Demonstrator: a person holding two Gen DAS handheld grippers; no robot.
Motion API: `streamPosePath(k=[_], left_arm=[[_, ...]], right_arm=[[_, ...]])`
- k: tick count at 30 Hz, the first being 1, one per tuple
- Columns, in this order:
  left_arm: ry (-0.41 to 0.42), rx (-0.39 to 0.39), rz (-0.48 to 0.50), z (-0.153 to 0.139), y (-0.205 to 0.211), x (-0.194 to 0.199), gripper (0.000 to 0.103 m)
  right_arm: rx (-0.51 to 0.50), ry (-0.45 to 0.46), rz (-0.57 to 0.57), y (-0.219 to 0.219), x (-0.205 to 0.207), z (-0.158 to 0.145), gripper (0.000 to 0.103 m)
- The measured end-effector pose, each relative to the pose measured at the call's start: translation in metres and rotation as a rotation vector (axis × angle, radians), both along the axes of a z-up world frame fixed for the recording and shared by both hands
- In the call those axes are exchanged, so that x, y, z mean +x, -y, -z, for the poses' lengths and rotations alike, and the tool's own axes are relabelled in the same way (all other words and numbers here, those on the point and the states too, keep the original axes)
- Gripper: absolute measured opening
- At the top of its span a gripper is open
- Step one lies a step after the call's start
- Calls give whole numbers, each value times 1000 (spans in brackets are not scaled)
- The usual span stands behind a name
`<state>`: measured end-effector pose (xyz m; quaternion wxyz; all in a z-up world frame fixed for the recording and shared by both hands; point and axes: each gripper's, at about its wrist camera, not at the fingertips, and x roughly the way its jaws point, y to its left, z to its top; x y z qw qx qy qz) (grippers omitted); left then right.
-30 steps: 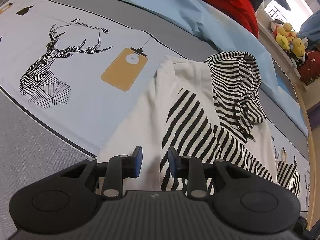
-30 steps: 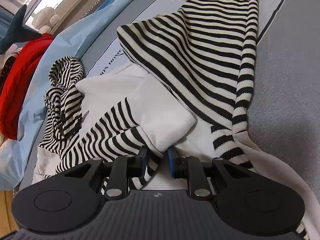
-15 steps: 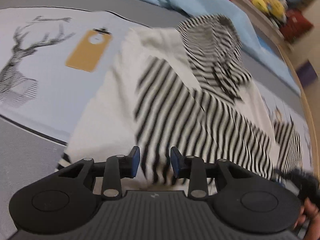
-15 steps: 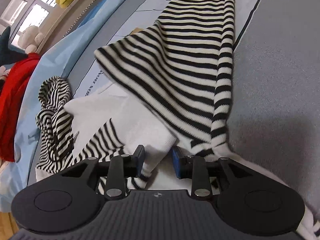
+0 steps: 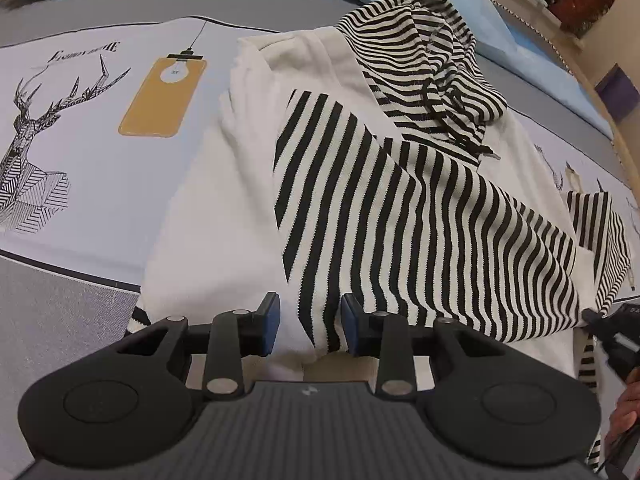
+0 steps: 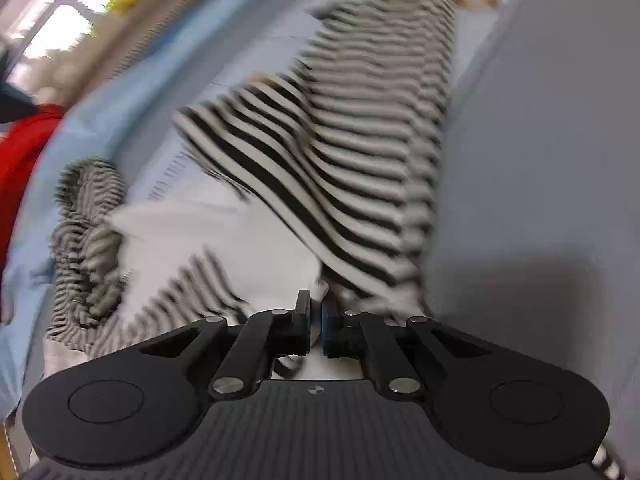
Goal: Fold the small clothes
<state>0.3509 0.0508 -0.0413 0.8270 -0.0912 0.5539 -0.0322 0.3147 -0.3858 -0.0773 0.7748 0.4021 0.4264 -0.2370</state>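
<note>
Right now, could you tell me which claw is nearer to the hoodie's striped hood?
Left, though neither is close. The left claw hovers open over the folded striped sleeve, the striped hood straight ahead. The right claw, closing on a white fold, sees it far off to its left.

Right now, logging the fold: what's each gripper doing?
Left gripper: open, hoodie fabric between its jaws, not pinched.
Right gripper: closing on the hoodie's white edge.

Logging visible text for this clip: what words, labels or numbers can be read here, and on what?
"FASHION HOME", roughly; small and distorted: on the printed sheet, above the deer drawing.
Tiny mark inside the bulb on the yellow tag: unreadable.
Right wrist view: lettering on the sheet, too blurred.
Hoodie: no text.
</note>
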Motion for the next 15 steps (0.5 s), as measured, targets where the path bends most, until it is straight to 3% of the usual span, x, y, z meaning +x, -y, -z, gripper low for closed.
streamPosePath(k=[2, 6, 8, 10, 12, 13, 15], left_arm=[[8, -10, 1, -2, 2, 0, 37], [3, -3, 16, 0, 7, 0, 37], [-19, 17, 21, 5, 8, 1, 37], [-42, 41, 26, 11, 8, 0, 37], [-53, 49, 30, 14, 7, 1, 37], [-51, 49, 27, 13, 7, 1, 38], [-33, 38, 19, 9, 7, 1, 39]], right_arm=[[-71, 25, -17, -6, 2, -13, 9], [-279, 175, -49, -22, 0, -51, 9], [-248, 207, -108, -25, 5, -49, 13], [-108, 145, -175, -21, 16, -28, 15], [-25, -5, -140, -11, 18, 0, 14], [5, -10, -105, -4, 14, 7, 8], [25, 15, -87, 3, 13, 2, 9]])
